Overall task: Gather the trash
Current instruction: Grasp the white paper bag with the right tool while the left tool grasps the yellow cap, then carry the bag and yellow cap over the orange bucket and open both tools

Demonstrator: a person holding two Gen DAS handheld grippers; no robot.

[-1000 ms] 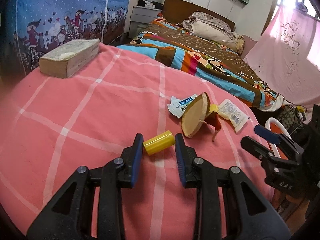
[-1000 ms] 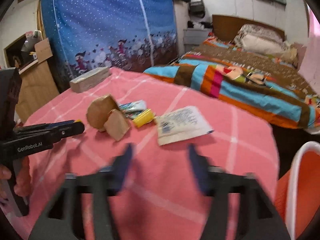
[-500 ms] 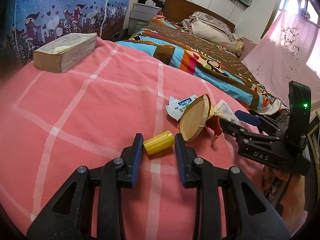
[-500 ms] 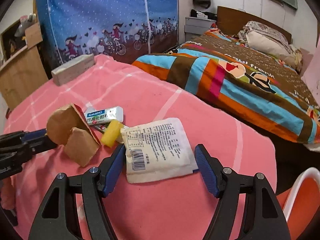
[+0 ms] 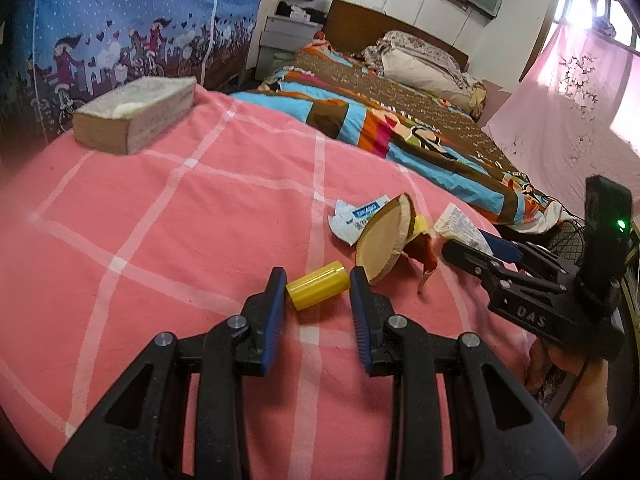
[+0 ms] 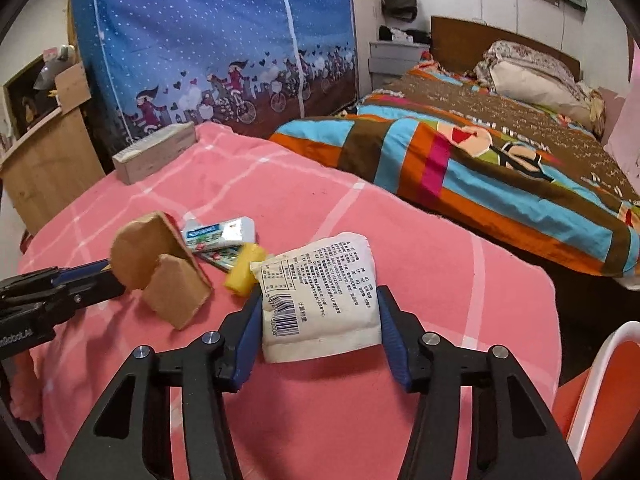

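Observation:
My left gripper [image 5: 318,277] is shut on a short yellow cylinder [image 5: 318,287], held crosswise between the blue pads just above the pink checked cloth [image 5: 160,220]. My right gripper [image 6: 319,291] has a white printed packet [image 6: 320,268] between its pads; the jaws are closing and both pads touch the packet's side edges. Beside the packet lie a folded brown cardboard piece [image 6: 160,264], a blue-and-white wrapper [image 6: 218,232] and a small yellow lump [image 6: 244,270]. The left wrist view shows the cardboard [image 5: 384,240], the wrapper [image 5: 356,220] and the right gripper [image 5: 472,246] at the packet [image 5: 460,224].
A thick tan block like a book [image 5: 136,116] lies at the cloth's far left corner. A bed with a striped cover [image 5: 400,128] stands behind. An orange chair with a white rim [image 6: 600,380] sits at the right, off the table's edge. The left gripper [image 6: 94,278] reaches in beside the cardboard.
My right gripper moved forward until the white packet lay between its pads, then the jaws narrowed onto it. My left gripper kept still with the yellow cylinder.

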